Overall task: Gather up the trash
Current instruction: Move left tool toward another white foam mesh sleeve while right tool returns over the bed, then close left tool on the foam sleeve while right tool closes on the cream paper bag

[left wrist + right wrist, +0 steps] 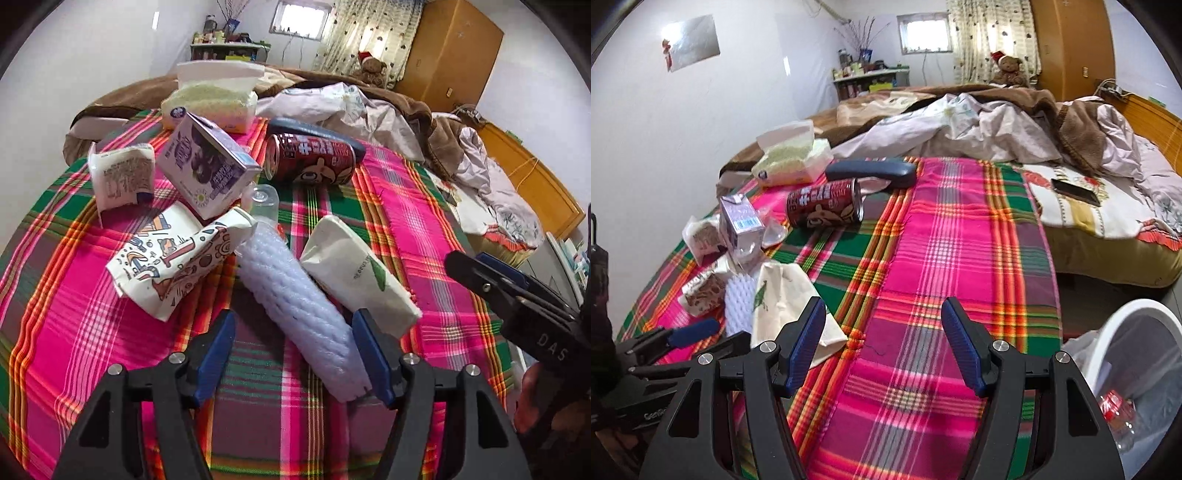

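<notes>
Two grippers are in view, each with blue pads parted. In the left wrist view the left gripper (293,347) fills the bottom centre, its jaws about half open around the near end of a white foam roll (295,302); the right pad is at the roll's edge, though whether it presses cannot be told, and the left pad stands clear of it. The roll runs up and left from the jaws across a plaid cloth (424,206). Just right of the roll lies a white pack (354,269) with a green leaf mark. Left of it is a patterned carton (173,258), and above that a purple carton (207,166), a clear cup (262,199) and a crumpled wrapper (122,173) at middle left. Further up, a red can (314,158) lies on its side before a dark case (317,131), with a tissue box (210,103) at upper centre. The right gripper (480,273) enters at the right edge. In the right wrist view the right gripper (884,347) sits bottom centre, jaws wide open and empty over bare cloth, the trash pile well off at the left. A white bin (1126,332) holding a bottle (1117,410) is at lower right. A phone (1076,192) lies on the bed at upper right.
</notes>
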Motion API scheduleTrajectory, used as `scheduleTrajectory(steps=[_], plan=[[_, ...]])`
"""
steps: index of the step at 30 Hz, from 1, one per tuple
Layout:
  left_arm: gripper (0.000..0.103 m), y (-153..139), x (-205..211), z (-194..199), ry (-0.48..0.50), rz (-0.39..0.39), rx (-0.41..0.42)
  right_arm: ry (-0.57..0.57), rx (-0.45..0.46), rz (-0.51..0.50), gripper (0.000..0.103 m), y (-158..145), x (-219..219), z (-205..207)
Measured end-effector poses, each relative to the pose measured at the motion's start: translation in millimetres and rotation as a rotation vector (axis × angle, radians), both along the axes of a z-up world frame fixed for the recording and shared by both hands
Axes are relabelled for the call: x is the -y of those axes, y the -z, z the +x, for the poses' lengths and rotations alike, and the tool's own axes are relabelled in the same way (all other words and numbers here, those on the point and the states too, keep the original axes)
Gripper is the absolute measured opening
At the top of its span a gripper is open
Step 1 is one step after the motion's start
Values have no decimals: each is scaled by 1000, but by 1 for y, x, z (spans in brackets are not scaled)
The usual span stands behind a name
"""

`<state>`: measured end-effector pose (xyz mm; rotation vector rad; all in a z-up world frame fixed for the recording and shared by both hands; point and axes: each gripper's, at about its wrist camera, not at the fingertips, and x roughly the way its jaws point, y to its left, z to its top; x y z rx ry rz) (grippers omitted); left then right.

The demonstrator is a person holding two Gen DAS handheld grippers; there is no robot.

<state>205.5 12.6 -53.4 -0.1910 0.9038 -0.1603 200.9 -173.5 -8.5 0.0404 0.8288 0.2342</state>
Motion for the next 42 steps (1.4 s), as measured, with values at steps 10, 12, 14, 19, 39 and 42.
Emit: scheduleTrajectory(steps=[10,12,14,19,39,42], plan=[[69,2,-15,4,-6,-3,-30,-90,-67,44,67,14,-16,12],[69,2,-20,2,-6,-3,-32,-113,-78,46,67,16,-20,14],[69,0,-24,1,-15,-9,-31,-136,-93,55,66,19,-24,17],[70,2,-30,2,-15,-25,-37,-158,-135,45,67,28,-29,23],[70,2,-19,9,-14,-20,-50,-223,-139,163,10,24,-22,15],[69,2,-17,11,-19,-21,-51,-193,-129,164,9,23,-16,15]])
